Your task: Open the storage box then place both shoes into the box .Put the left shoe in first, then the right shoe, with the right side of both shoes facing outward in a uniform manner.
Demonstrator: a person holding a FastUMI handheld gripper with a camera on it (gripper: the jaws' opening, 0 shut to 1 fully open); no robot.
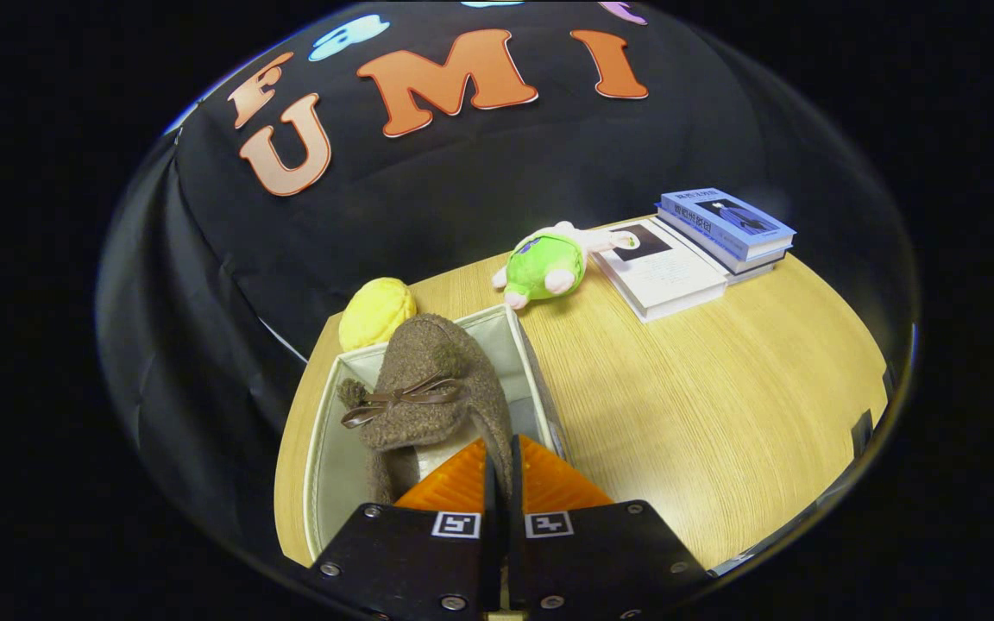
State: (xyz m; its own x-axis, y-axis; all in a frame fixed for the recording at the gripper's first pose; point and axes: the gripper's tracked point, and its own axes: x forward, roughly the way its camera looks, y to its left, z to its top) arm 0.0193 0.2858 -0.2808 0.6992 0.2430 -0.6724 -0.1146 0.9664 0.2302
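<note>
Directly ahead of the tongs (497, 470), a brown fleece shoe (432, 388) with a small bow hangs over the open storage box (324, 457), held by its heel collar. Both fingers press on that collar edge, nearly closed, with only the thin fabric between them. The shoe's long axis runs straight away from the tongs, toe pointing beyond them toward the far wall of the box, sole turned down into the cavity. The box stands at the near left corner of the tabletop (704, 405), lid out of the way, its pale lining visible on both sides of the shoe. Judged from this, lowering along the present axis would seat the shoe lengthwise inside. Whether this is the left or right shoe cannot be determined.
</note>
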